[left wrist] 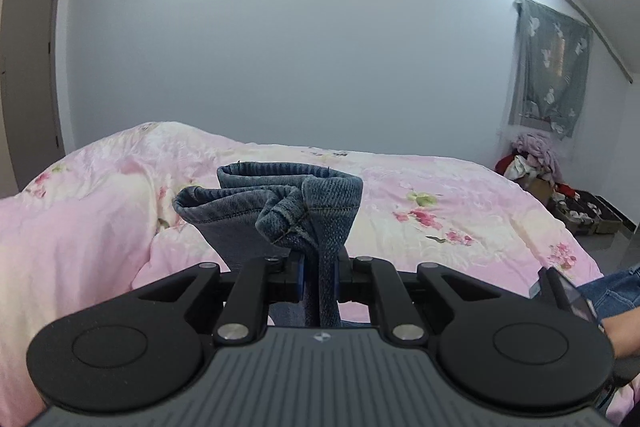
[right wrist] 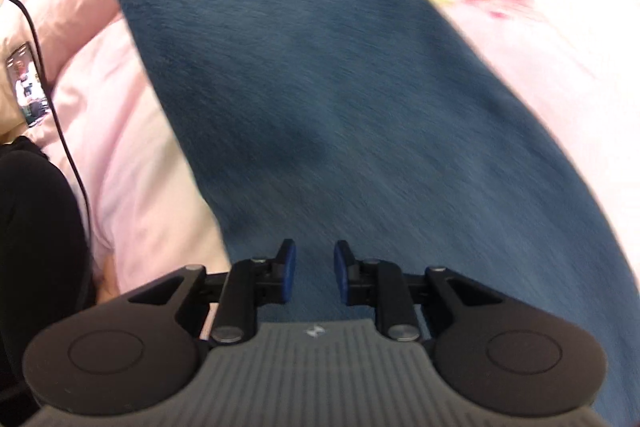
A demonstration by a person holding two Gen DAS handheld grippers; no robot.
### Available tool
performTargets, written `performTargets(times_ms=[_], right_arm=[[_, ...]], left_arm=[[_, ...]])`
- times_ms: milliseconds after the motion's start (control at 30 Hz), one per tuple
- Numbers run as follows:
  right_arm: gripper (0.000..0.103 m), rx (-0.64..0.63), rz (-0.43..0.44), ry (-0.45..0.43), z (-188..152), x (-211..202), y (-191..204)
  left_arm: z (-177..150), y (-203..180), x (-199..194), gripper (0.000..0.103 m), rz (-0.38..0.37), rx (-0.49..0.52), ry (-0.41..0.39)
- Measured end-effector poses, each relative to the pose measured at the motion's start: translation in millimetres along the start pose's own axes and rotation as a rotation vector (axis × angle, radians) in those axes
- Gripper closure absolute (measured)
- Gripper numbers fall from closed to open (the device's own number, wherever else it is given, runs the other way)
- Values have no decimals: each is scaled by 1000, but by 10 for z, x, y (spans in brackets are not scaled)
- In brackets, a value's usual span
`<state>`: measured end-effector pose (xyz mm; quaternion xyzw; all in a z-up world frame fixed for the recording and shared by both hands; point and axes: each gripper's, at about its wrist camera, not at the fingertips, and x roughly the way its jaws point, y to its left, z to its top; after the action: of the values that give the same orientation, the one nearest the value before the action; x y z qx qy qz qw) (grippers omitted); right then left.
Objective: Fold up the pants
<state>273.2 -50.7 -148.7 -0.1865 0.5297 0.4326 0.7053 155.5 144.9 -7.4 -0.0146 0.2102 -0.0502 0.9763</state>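
Note:
The pants are blue denim jeans. In the left wrist view my left gripper (left wrist: 319,277) is shut on the jeans' leg hems (left wrist: 288,203), which stick up bunched above the fingers, held above the bed. In the right wrist view a long stretch of the jeans (right wrist: 320,87) lies across the pink quilt, blurred by motion. My right gripper (right wrist: 315,275) is open just above the denim, its blue pads (right wrist: 289,267) apart with nothing between them.
A pink floral quilt (left wrist: 420,203) covers the bed. A pile of clothes and boxes (left wrist: 560,191) stands on the floor at the far right by the wall. A black cable (right wrist: 52,75) and a dark shape (right wrist: 36,227) lie at the left of the right wrist view.

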Motion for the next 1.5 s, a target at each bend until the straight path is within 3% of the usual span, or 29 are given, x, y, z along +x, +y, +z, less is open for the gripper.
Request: performTargets(times_ms=[200,300,467,600,733,833,933,1100,1233,1300,1400,1500], right_arm=[[84,164,-87,-18,-502,-500,-539],[78,242,-101,-58,-751,-781,-716],[78,352,-126,-134,-1162,-1044,-1020],[78,413,-140,-157,-1423,-1105,-1154],[78,505,-127,-163,-1710,-1041,-1295],[78,544,-126,-163,-1889,-989,-1354],[78,562,-113,-174,-1995,-905,-1360],[77,548,-105,-173,-1989,-929,-1344],[56,586,-107,-193,-1914,-1074,-1314],[55,600,-100,-212,-1860,-1152,-1289],[41,639,-97,-238,-1821,-1226,-1265],[40,672,-92,-244,-1789,-1178,-1258]], left_arm=[[37,-568,-17,90,-79,87,-6],[13,-897,9,90,-119,112,4],[-141,-1471,157,89,-203,157,50],[-464,-1990,325,89,-281,242,135],[-917,-2433,540,89,-360,310,273],[-1227,-2632,671,89,-367,350,361],[-1465,-2707,696,87,-356,359,398],[-1577,-2707,775,79,-355,304,448],[-1527,-2681,675,41,-412,270,447],[-1485,-2622,578,37,-459,240,447],[-1363,-2443,396,37,-498,171,425],[-1274,-2142,197,36,-432,137,378]])
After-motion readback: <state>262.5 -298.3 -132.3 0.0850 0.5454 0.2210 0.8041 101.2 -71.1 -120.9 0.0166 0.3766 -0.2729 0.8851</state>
